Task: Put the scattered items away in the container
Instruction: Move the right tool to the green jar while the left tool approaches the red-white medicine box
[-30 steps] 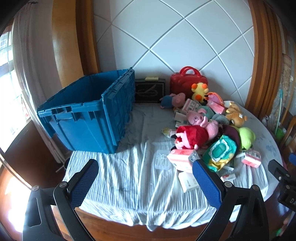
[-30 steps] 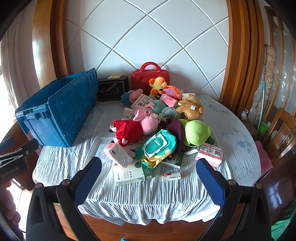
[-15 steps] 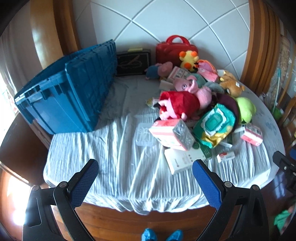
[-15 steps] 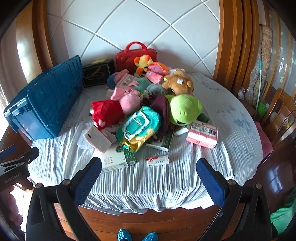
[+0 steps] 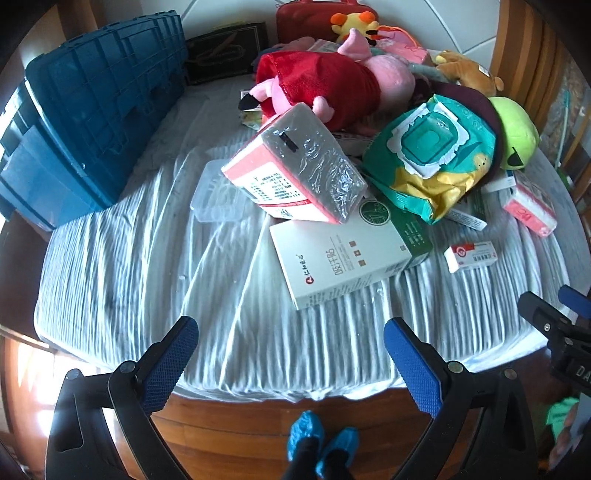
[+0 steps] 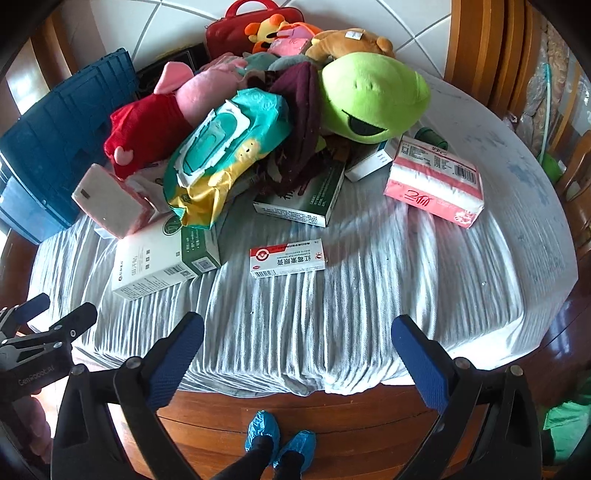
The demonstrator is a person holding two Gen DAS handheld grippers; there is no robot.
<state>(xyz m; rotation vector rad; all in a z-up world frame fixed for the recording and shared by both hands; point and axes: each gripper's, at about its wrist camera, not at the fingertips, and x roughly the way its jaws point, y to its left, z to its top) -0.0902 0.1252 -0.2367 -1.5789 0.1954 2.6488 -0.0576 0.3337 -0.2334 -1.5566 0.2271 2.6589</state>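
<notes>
A blue crate (image 5: pixel 88 107) stands on the table's left, also in the right wrist view (image 6: pixel 51 140). Scattered items lie in a heap: a white-green box (image 5: pixel 343 258), a pink-grey tissue pack (image 5: pixel 299 166), a teal wipes pack (image 5: pixel 432 155), a red-dressed pig plush (image 5: pixel 325 85), a green plush (image 6: pixel 369 96), a small red-white box (image 6: pixel 288 258), a pink pack (image 6: pixel 436 184). My left gripper (image 5: pixel 290 356) is open and empty above the table's near edge, before the white-green box. My right gripper (image 6: pixel 297 358) is open and empty, before the small red-white box.
A striped cloth (image 5: pixel 147 266) covers the round wooden table (image 6: pixel 295 413). A red case (image 6: pixel 255 22) and black box (image 5: pixel 225 51) stand at the back by the wall. A clear plastic tray (image 5: pixel 218 195) lies near the crate. My feet (image 6: pixel 280 443) show below. A chair (image 6: pixel 580 177) is at right.
Both grippers have tilted down and moved closer to the table's near edge; the items now look larger and the floor shows. Both stay open and empty.
</notes>
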